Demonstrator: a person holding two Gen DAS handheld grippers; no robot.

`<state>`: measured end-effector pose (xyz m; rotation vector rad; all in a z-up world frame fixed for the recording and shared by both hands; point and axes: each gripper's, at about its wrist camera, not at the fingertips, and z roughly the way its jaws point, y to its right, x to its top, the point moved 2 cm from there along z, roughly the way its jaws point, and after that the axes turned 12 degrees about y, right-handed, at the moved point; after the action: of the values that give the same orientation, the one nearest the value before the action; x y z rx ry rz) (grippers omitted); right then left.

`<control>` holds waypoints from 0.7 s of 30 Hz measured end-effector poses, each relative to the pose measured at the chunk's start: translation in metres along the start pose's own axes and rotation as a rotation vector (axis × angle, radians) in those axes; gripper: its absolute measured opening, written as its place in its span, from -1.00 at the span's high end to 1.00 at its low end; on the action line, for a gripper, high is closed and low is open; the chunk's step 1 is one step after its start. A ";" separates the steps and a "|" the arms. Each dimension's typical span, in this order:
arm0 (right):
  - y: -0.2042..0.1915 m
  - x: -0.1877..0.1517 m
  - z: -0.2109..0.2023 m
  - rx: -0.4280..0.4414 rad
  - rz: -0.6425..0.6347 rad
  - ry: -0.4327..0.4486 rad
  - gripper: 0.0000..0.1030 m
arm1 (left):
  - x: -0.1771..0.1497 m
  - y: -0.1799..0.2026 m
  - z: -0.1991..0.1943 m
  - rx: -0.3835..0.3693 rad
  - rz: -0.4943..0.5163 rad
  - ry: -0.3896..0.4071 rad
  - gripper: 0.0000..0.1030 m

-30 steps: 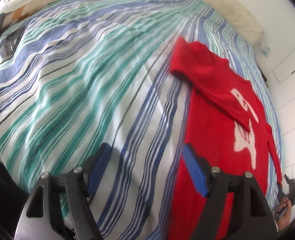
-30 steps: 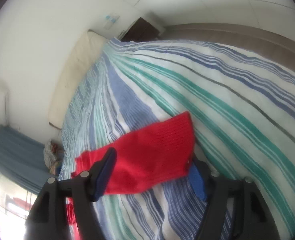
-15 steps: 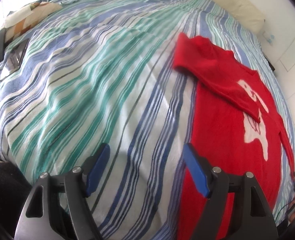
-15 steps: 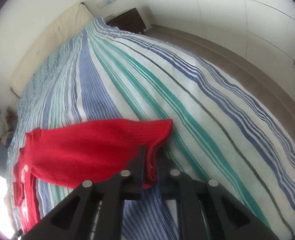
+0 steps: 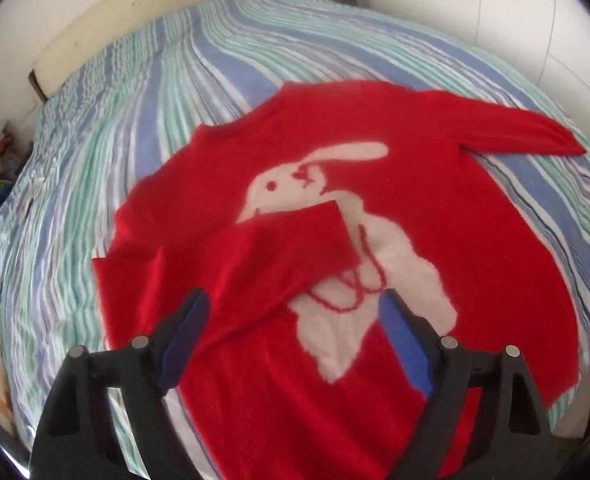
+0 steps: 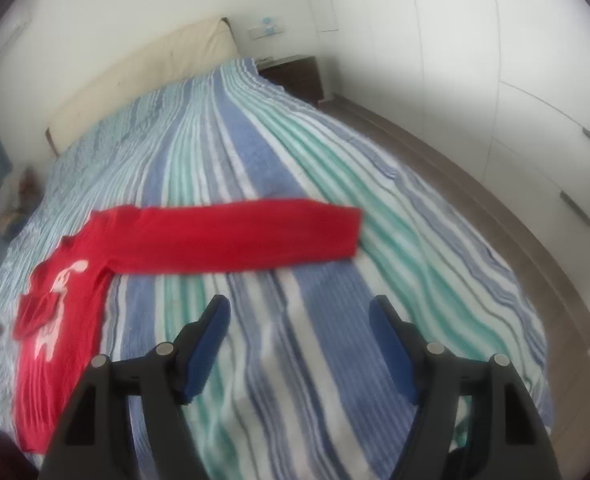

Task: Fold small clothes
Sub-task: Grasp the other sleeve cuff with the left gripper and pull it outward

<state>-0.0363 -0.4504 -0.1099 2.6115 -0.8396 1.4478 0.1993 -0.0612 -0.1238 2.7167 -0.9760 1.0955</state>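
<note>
Both tongs (image 5: pixel 291 338) (image 6: pixel 299 342) spread, just opening, empty above red sweater (image 5: pixel 415 168), near bedspread (image 6: pixel 335 160) edge.

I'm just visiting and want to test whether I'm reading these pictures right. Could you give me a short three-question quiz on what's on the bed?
1. True or false: both sleeves of the red sweater are folded over its front.
2. What animal is the white picture on the sweater? A) cat B) rabbit C) duck
3. Fill in: the right claw is open and holds ____.

Key:
1. False. One sleeve lies across the front; the other sleeve stretches straight out on the striped bedspread.
2. B, a rabbit.
3. Nothing. Its jaws have just been opening, with only bedspread between them.
</note>
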 end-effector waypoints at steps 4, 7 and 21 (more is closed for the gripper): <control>-0.041 -0.037 -0.003 0.118 0.005 -0.067 -0.38 | 0.001 0.007 0.052 -0.021 -0.018 -0.109 -0.29; -0.065 -0.059 -0.002 0.162 -0.026 -0.097 -0.38 | -0.004 0.003 0.062 -0.041 -0.079 -0.135 0.94; -0.101 -0.070 0.000 0.212 -0.161 -0.073 -0.38 | -0.133 -0.311 -0.117 0.469 -1.002 0.145 0.94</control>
<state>-0.0177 -0.3331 -0.1436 2.8224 -0.4911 1.4805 0.2340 0.2910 -0.0667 2.7276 0.7176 1.3016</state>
